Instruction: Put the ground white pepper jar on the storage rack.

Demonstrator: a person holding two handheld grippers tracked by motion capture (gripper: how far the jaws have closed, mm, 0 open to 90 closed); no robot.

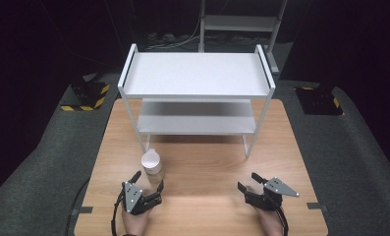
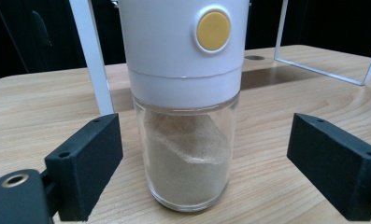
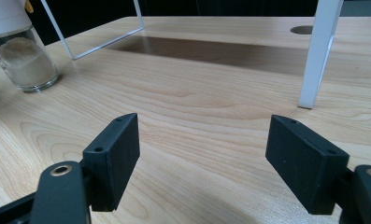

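A glass jar [image 1: 152,167] with a white cap stands upright on the wooden table [image 1: 202,162], near the front left leg of a white two-level shelf rack [image 1: 197,78]. It holds beige powder [image 2: 188,149], and its cap carries a yellow button [image 2: 213,30]. My left gripper [image 1: 148,180] is open with a jaw on each side of the jar, neither touching the glass [image 2: 188,154]. My right gripper [image 1: 249,183] is open over bare wood at the front right. The jar [image 3: 22,56] is far off to its left.
The rack's white legs [image 3: 319,51] stand on the table's far half, with a lower shelf [image 1: 197,123] between them. A round hole [image 3: 301,30] is in the tabletop. Black and yellow striped blocks [image 1: 87,96] lie on the dark floor on both sides.
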